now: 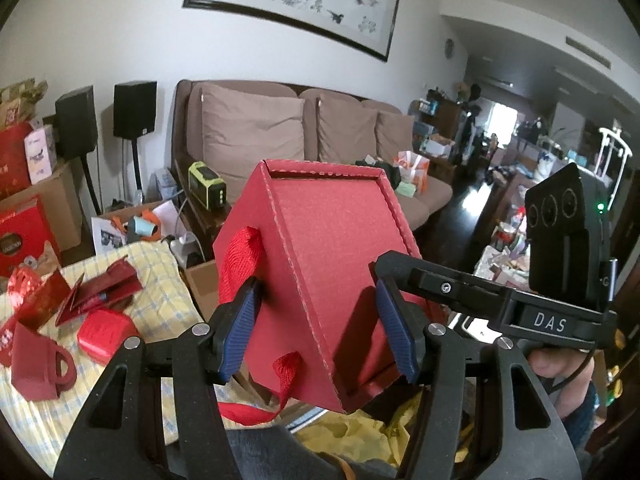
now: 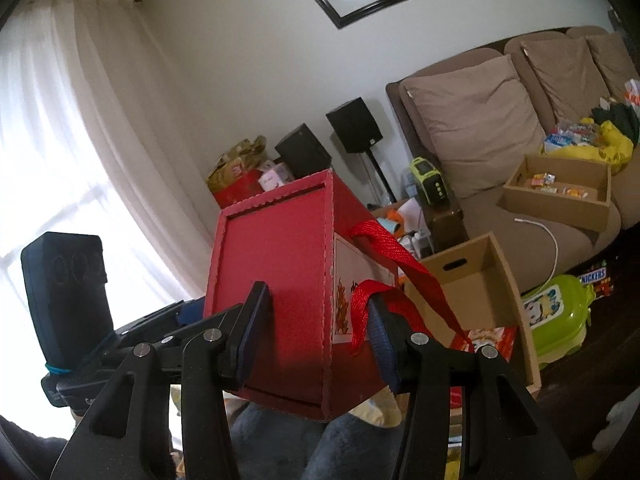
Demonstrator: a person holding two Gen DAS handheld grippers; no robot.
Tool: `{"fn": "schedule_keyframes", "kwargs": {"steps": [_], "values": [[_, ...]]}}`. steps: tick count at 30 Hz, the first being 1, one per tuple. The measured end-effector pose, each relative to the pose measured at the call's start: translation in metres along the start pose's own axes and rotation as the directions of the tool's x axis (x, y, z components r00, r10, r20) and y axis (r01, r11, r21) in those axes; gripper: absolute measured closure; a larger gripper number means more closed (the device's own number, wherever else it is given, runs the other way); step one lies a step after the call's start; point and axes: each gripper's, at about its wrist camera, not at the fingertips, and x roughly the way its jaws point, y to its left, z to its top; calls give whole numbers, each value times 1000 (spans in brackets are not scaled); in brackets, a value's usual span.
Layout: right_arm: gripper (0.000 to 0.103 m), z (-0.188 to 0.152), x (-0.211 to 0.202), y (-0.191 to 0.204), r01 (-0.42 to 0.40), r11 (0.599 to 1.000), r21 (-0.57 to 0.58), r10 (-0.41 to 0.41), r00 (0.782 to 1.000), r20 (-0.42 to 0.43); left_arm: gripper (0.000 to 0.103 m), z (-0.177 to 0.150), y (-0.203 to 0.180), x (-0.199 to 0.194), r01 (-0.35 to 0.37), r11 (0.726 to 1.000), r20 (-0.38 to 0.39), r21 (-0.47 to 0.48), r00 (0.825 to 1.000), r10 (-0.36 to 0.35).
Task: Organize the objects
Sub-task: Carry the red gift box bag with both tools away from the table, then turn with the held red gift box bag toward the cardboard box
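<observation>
A: Red gift box (image 1: pixel 320 248) is aloft over the clutter, tilted. Left tongs (image 1: pixel 316 332) are part-open, pads pressed on its side walls. Right tongs (image 2: pixel 316 336) likewise clamp it, red strap (image 2: pixel 384 264) draped across one pad.

B: Judgement: lower both together and keep it level. Open cardboard box (image 2: pixel 492 280) looks the likely spot. Mind the strap snagging.

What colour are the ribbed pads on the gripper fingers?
Dark blue pads, on black fingers; clearest in the left wrist view.
</observation>
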Motion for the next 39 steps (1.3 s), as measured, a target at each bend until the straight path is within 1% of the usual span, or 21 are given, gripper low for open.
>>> {"fn": "schedule_keyframes", "kwargs": {"steps": [6,15,21,24,28,39], "values": [[52,11,4,-14,-3,1000,12,3,1000,15,47,13,0,18,2,1000,0,10,1000,-2],[52,22,16,-39,29,999,32,-29,1000,10,48,21,1,51,18,1000,-17,22,1000,-18],[53,26,24,-54,49,998,44,-50,999,5,48,21,5,69,25,999,-27,26,999,-25],[53,27,28,-58,65,997,39,-65,998,-4,48,20,7,75,30,999,-33,17,999,-30],[53,26,32,-65,60,997,52,-59,998,-11,49,21,9,81,28,999,-38,23,999,-27],[53,26,35,-68,62,997,54,-61,998,-14,49,22,10,84,32,999,-38,15,999,-32]]}}
